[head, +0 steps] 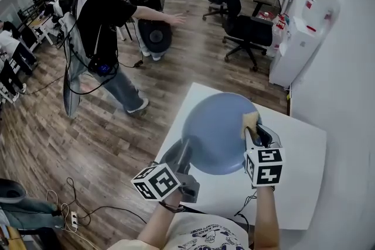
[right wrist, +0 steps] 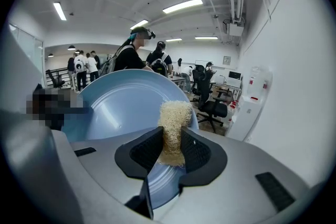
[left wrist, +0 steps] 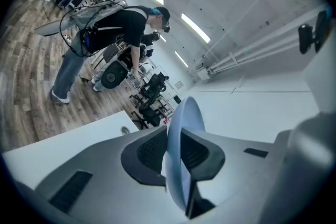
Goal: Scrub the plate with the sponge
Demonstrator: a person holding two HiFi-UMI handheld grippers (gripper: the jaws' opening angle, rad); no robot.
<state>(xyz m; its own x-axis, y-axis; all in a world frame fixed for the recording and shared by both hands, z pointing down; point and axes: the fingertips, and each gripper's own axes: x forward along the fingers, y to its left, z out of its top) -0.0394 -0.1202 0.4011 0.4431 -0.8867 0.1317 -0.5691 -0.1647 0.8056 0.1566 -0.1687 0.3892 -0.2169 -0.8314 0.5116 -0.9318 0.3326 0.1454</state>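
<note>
Clamping jaws on plate rim at 7 o'clock, left gripper is holding it tilted over white table; right gripper is pinching sponge between jaws at plate's 3 o'clock edge.

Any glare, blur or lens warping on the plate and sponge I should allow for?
Head view: even room light, no glare on the plate, floor lines bowed by the wide lens. Left gripper view: heavy fisheye, dark corners, plate edge-on and soft up close. Right gripper view: sponge crisp, faint sheen on the plate.
</note>
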